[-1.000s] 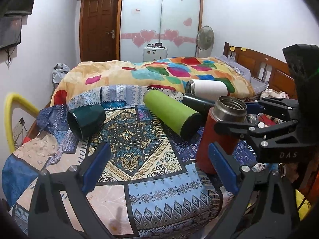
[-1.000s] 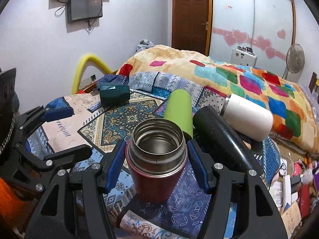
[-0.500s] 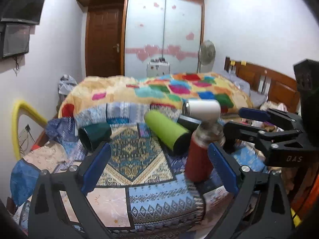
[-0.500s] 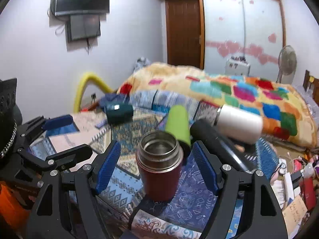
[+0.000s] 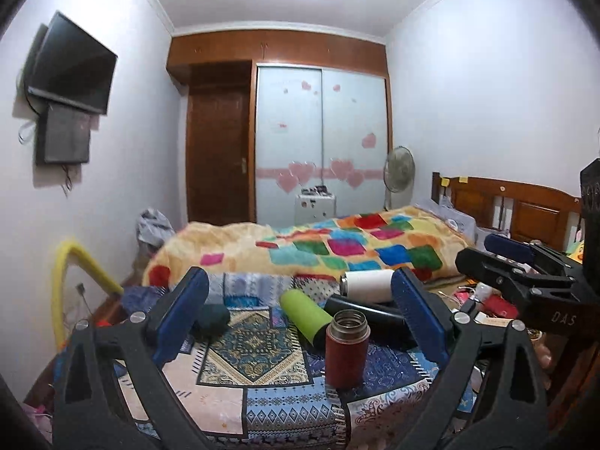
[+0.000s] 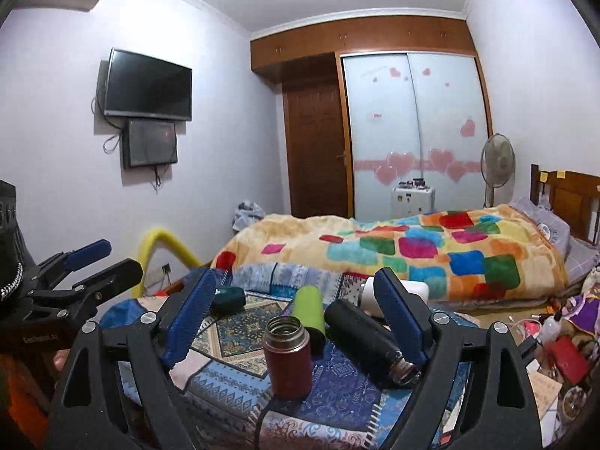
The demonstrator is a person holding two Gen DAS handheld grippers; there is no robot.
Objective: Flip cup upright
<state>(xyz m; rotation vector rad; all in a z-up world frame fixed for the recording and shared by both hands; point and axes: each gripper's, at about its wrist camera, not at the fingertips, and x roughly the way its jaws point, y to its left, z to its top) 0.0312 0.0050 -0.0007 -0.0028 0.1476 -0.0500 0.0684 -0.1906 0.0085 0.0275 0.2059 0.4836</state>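
Note:
A red steel-rimmed cup stands upright on the patterned cloth, mouth open upward; it also shows in the right wrist view. My left gripper is open and empty, raised well back from the cup. My right gripper is open and empty, also drawn back, with the cup seen between its blue pads. Each gripper shows in the other's view, the right gripper at the right edge and the left gripper at the left edge.
Lying on the cloth are a green bottle, a black bottle, a white bottle and a dark green cup. A colourful quilt covers the bed behind. Clutter lies on the floor at right.
My right gripper opened off the red cup, which stays upright. Both grippers pulled back and up, away from the cloth.

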